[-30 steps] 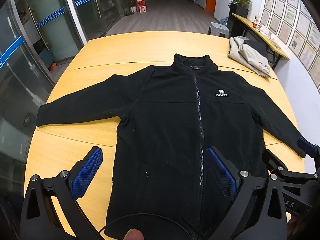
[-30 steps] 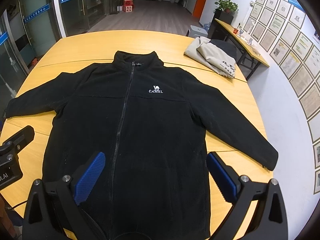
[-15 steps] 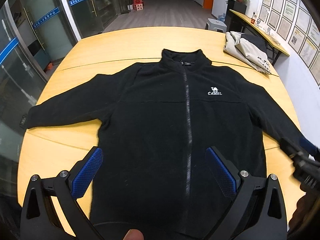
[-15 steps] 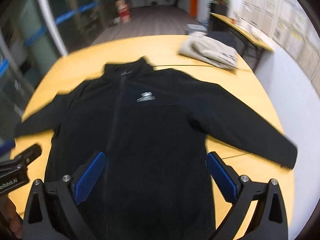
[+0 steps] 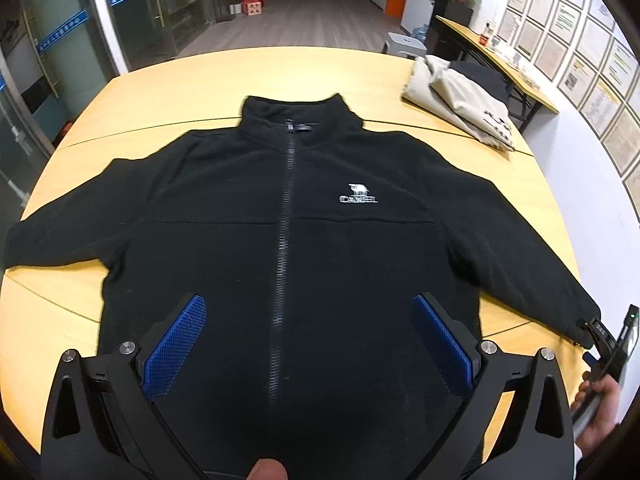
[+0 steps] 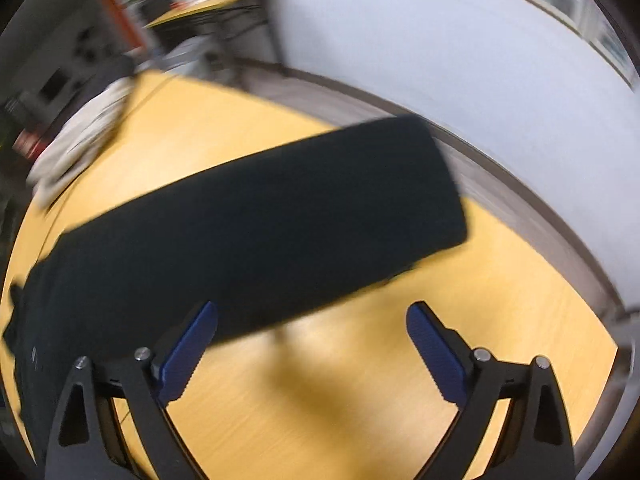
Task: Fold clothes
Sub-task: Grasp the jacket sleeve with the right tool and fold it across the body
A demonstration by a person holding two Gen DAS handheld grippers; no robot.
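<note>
Broadly, the yellow worktop (image 5: 280, 80) carried a black fleece jacket (image 5: 288, 264) spread flat, front up and zipped, collar at the far side, hem at the near edge and both sleeves stretched out left and right. No fold looked made yet, so I judged the task to be at its first step: taking hold of a sleeve to bring it across the body.

The right sleeve (image 6: 260, 220) filled the right wrist view, which was blurred; its cuff (image 6: 440, 184) lay close to the worktop's right edge. The right hand-held gripper (image 6: 312, 340) hung just short of that sleeve, jaws spread wide and holding nothing. The left hand-held gripper (image 5: 308, 344) hovered over the lower body of the jacket, likewise wide open and empty.

The next move probably called for the right one to reach forward, pinch the sleeve near its cuff and carry it left over the chest, while the left one either pinned the body or went for the left sleeve (image 5: 72, 224).

A pile of beige and dark clothes (image 5: 464, 96) sat at the far right of the worktop, well apart from the jacket and not in the way. The chief hazard seemed to be the cuff's nearness to the edge, where it could slip off
</note>
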